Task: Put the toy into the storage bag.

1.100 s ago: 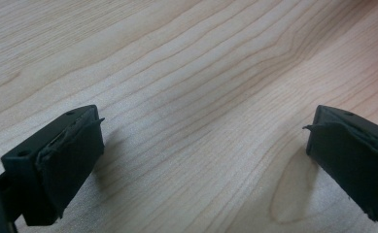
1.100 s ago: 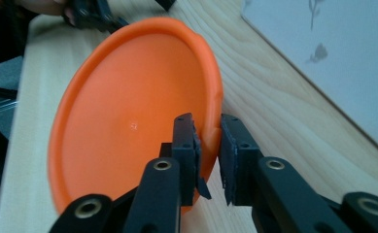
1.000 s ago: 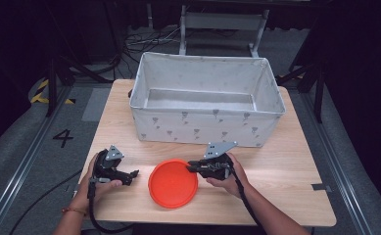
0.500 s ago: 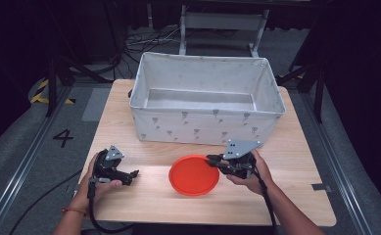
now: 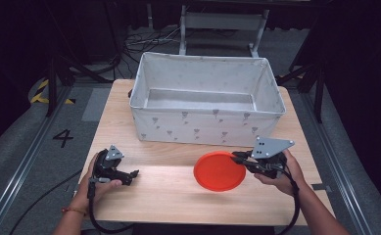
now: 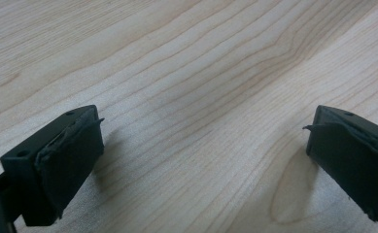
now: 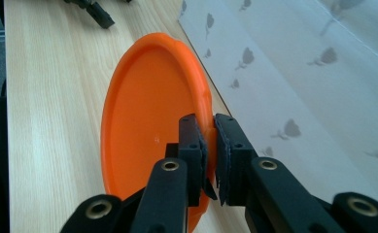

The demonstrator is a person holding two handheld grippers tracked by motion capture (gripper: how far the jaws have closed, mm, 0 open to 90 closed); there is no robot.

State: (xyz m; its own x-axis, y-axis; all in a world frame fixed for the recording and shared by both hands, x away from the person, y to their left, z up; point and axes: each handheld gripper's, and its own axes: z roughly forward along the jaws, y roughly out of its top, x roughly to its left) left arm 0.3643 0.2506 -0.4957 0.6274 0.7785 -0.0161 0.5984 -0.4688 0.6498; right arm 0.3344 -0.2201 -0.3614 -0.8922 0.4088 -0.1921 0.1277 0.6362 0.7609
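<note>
Left gripper [image 5: 129, 175]: lower left of the high view, held in your left hand [image 5: 97, 182], black jaws standing wide apart.
Right gripper [image 5: 238, 157]: lower right, in your right hand [image 5: 281, 174], jaws clamped together, pointing toward frame left.

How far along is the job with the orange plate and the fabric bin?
Done: the right gripper has its fingers shut on the orange plate's rim, lifted off the wooden table. In hand: carrying it near the fabric bin. Left: probably dropping it inside; none is seen in the bin. The left gripper rests open.
</note>
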